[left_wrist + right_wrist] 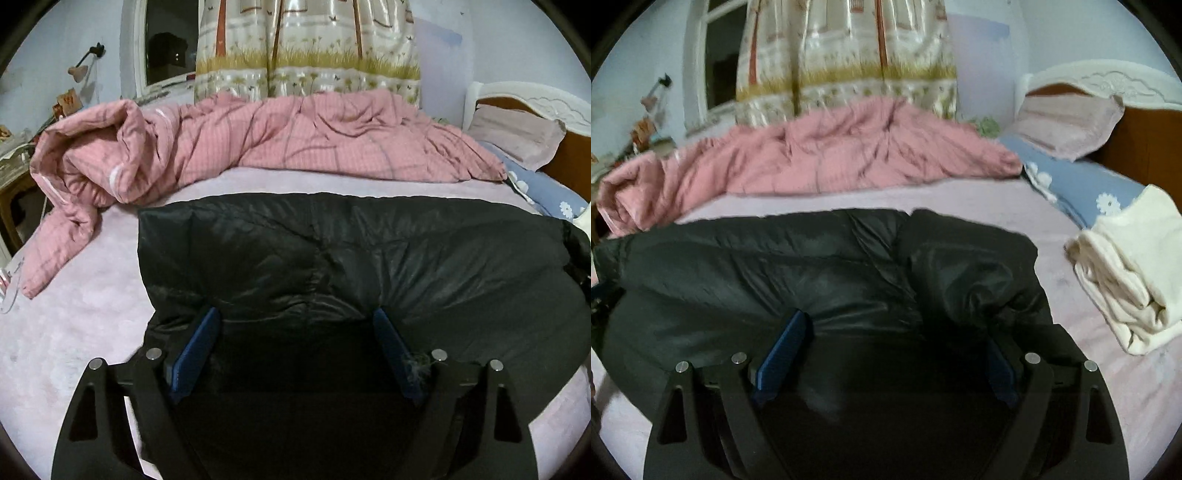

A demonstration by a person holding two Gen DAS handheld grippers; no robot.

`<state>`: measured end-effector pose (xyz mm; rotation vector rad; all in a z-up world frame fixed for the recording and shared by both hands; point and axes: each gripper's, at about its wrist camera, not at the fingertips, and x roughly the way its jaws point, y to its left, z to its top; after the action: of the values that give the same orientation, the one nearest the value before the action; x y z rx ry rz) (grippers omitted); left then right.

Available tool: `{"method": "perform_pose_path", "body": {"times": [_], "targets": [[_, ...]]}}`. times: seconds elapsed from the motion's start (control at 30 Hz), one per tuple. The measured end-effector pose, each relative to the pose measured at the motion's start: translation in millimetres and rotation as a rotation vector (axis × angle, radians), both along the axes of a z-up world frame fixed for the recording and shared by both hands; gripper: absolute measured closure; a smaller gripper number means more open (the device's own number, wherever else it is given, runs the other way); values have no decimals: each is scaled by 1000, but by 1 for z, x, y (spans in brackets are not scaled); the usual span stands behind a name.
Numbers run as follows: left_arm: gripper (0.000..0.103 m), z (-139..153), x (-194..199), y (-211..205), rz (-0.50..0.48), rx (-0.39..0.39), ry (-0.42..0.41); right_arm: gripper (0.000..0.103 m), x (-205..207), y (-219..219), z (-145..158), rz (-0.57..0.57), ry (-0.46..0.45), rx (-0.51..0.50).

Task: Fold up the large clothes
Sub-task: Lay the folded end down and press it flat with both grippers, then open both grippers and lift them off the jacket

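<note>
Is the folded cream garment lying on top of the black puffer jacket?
No, the folded cream garment lies apart from the black puffer jacket.

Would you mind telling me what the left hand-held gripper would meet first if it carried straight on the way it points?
Most likely the black padded jacket lying on the bed: it fills the space directly ahead of the open left hand-held gripper.

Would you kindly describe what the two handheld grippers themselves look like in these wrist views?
Both look alike. The left gripper and right gripper each have two flat blue fingers with ribbed pads, mounted on a black frame of angled linkage arms. Each frame shows four round silver pins and triangular cut-outs. No cables, markings, hands or sleeves are visible.
</note>
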<state>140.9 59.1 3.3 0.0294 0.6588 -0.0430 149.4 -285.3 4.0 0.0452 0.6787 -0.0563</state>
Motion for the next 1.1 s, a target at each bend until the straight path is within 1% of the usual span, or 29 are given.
{"method": "perform_pose_path", "body": {"times": [0.07,0.13,0.2,0.23,0.3,0.4,0.47,0.57,0.67,0.7,0.77,0.83,0.93,1.0,1.07,1.1], "targets": [[18,-6,1,-4,16,3,30,10,6,0,-7,3,43,-1],[18,-9,-2,-11,24,39,28,9,12,2,-11,7,76,-17],[18,-11,-3,-13,23,62,25,9,10,4,-13,8,82,-32],[18,-11,-3,-12,24,52,26,9,8,4,-14,10,82,-36],[20,-7,-6,-5,23,10,17,9,2,4,-11,8,63,-38],[20,5,-22,-1,6,-45,-27,9,-18,2,0,-1,2,-41],[20,13,-36,-7,-27,-41,-47,9,-31,2,9,20,-26,-45],[20,25,-59,-20,-66,-5,-98,9,-52,4,17,43,-39,-69],[19,36,-78,-28,-90,-7,-139,9,-75,6,20,39,-49,-89],[17,38,-83,-29,-87,-5,-150,9,-82,6,21,38,-53,-85],[9,39,-90,-29,-77,3,-163,9,-91,5,23,26,-67,-82],[4,39,-96,-25,-57,15,-173,9,-100,2,26,-2,-85,-94],[1,43,-93,-12,-14,34,-193,9,-108,-11,35,-54,-128,-109],[1,45,-88,1,12,42,-201,4,-109,-25,40,-79,-163,-97],[1,45,-81,16,53,42,-203,3,-104,-41,40,-119,-158,-107],[1,45,-78,25,69,29,-200,3,-102,-46,40,-137,-148,-111]]}}
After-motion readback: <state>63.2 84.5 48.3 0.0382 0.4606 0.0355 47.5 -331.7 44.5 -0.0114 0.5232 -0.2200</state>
